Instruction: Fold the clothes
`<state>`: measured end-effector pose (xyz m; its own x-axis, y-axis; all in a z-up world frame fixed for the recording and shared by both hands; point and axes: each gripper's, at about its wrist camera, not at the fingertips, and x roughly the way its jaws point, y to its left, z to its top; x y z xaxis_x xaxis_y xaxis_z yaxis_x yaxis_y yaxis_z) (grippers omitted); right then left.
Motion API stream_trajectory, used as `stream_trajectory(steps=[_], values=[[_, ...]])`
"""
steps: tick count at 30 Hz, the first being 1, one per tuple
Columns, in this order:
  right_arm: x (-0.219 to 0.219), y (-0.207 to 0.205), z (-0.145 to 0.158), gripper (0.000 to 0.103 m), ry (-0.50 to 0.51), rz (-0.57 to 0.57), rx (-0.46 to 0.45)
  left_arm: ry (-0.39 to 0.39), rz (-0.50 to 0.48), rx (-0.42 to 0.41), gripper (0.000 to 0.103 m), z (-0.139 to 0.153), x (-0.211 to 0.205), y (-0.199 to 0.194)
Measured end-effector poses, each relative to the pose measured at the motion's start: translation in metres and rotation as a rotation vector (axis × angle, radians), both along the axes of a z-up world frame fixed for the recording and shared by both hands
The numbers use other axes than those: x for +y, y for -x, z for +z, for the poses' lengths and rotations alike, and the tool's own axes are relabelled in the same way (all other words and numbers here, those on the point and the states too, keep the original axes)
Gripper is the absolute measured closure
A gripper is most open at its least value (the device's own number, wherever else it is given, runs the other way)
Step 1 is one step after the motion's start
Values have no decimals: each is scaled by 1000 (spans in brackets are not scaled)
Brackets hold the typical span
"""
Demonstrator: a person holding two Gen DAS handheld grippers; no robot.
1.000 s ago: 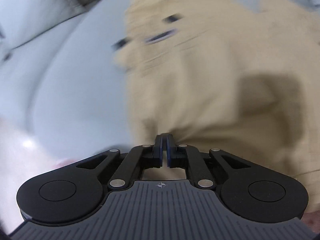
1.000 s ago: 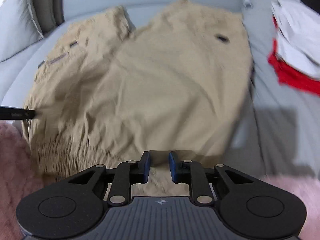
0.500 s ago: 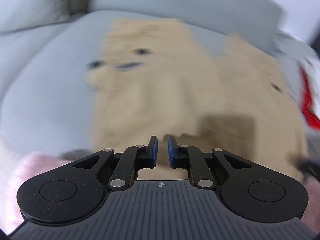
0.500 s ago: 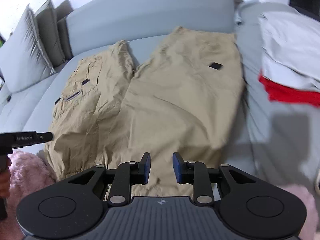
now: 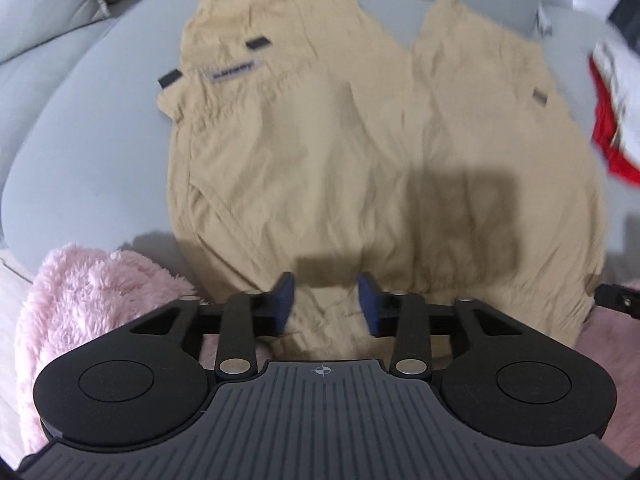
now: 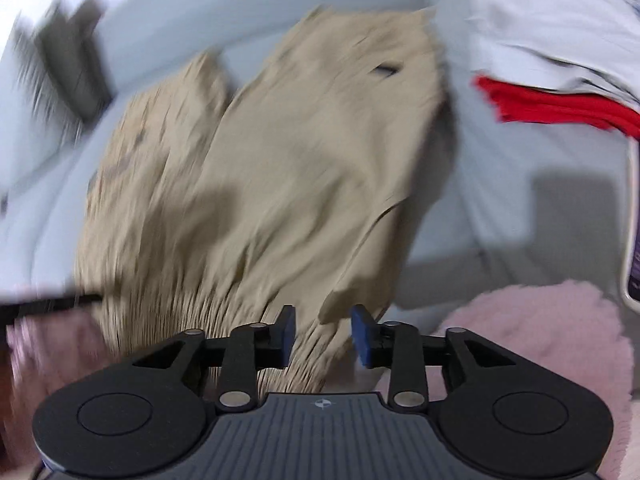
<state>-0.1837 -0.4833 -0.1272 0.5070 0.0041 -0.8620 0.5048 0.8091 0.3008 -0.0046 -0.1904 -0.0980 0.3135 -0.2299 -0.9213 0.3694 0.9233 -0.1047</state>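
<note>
Tan trousers (image 5: 320, 152) lie spread flat on a grey sofa seat (image 5: 88, 120), legs pointing away, waistband nearest me. Black tabs and a grey label sit on the left leg. My left gripper (image 5: 326, 304) hovers open over the waistband with nothing between its blue pads. In the right wrist view the same trousers (image 6: 280, 168) appear blurred, and my right gripper (image 6: 323, 334) stands open above the waistband's right corner, where a flap of cloth is turned up. The left gripper's tip (image 6: 52, 304) shows at the far left edge.
A fluffy pink blanket (image 5: 92, 292) covers the sofa's front edge on both sides (image 6: 540, 340). A red garment (image 6: 552, 106) under white cloth (image 6: 560, 36) lies to the right. Grey cushions (image 5: 48, 4) stand at the back left. A phone-like object (image 6: 634, 240) lies at far right.
My left gripper has let go of the waistband and opened wide, pulling back. The right gripper opened wider and is swinging, which blurs its view. The trousers now lie flat.
</note>
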Motion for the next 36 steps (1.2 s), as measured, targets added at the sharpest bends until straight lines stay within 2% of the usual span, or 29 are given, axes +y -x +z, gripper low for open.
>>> stream_trajectory(steps=[3, 6, 8, 14, 19, 24, 27, 33, 36], values=[[-17, 0, 0, 55, -33, -87, -69, 44, 19, -21, 52, 5, 3, 1], [-26, -3, -1, 55, -53, -135, -110, 41, 37, -36, 52, 5, 22, -10], [-32, -6, -2, 55, -70, -154, -132, 45, 66, -41, 52, -5, 36, -26], [-37, -11, -11, 54, -75, -150, -131, 25, 116, -54, 49, -10, 48, -41], [-35, -8, -22, 51, -82, -151, -116, 4, 61, -72, 49, -6, 55, -26], [-34, -3, -24, 50, -85, -163, -129, -71, -46, -122, 49, -18, 43, -11], [-35, -1, -25, 50, -88, -170, -134, -94, -34, -88, 49, -28, 40, -15], [-30, -1, -25, 49, -69, -163, -134, -103, -61, -88, 44, -30, 37, -10], [-45, 5, -9, 49, -33, -130, -217, -93, -57, -85, 44, -29, 39, -11]])
